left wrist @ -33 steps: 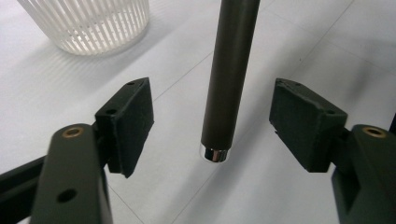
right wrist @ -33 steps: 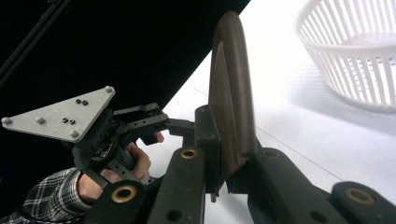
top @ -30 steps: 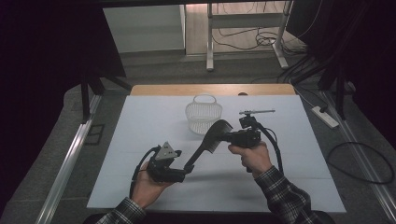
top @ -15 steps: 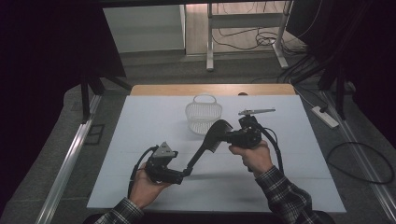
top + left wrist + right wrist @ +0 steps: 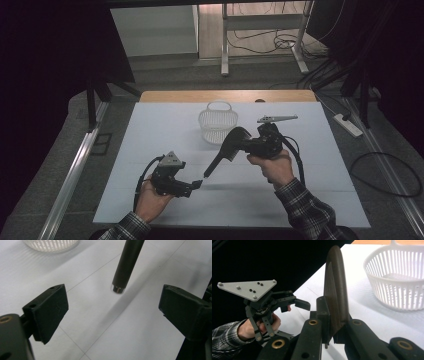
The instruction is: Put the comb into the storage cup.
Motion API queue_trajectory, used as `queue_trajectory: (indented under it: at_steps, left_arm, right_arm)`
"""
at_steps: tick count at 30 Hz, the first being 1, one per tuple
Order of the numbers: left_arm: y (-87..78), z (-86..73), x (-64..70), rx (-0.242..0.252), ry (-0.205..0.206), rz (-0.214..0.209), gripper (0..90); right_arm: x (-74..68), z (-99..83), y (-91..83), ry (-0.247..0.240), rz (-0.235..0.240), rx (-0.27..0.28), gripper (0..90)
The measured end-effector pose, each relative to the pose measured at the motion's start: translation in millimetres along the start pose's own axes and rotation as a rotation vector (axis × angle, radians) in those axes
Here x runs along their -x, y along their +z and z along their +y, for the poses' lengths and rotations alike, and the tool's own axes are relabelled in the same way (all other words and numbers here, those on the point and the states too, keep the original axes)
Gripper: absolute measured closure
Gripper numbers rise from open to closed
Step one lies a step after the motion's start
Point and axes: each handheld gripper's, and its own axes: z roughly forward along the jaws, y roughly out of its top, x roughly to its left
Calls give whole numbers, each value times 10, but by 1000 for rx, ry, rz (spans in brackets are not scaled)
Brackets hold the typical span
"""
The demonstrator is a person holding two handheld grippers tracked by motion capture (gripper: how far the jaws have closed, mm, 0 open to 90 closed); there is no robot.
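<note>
- The right gripper (image 5: 243, 143) is clenched on the head of a dark hairbrush (image 5: 227, 150), which it holds above the white table (image 5: 310, 175).
- The brush handle slants down toward the left gripper (image 5: 196, 184); its tip (image 5: 118, 288) hangs just in front of that gripper, between its jaws but touching neither.
- The left gripper is released, with its jaws spread wide apart.
- A white basket (image 5: 217, 123) stands just beyond the brush head, farther up the table.

Basket (image 5: 217, 125) stands on table (image 5: 150, 130), seemingly just behind the comb (image 5: 226, 151).
</note>
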Motion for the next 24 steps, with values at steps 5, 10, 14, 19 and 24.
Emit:
queue_trajectory:
  at_steps: [5, 10, 14, 19, 24]
  left_arm:
    - [-25, -12, -33, -5, -13, -10, 74]
    - [-49, -30, -60, -6, -16, -20, 47]
    - [-54, -52, -66, -9, -10, -15, 20]
    - [-83, -56, -44, -4, 16, 6, 7]
    - [-111, -86, -40, -13, 32, 17, 0]
  right_arm:
    - [-8, 9, -11, -10, -13, -1, 863]
    - [-11, 17, -24, -31, -36, 3, 863]
    - [-3, 24, -37, -30, -38, 10, 863]
    - [4, 38, -51, -33, -43, 17, 863]
    - [8, 71, -86, -40, -49, 34, 863]
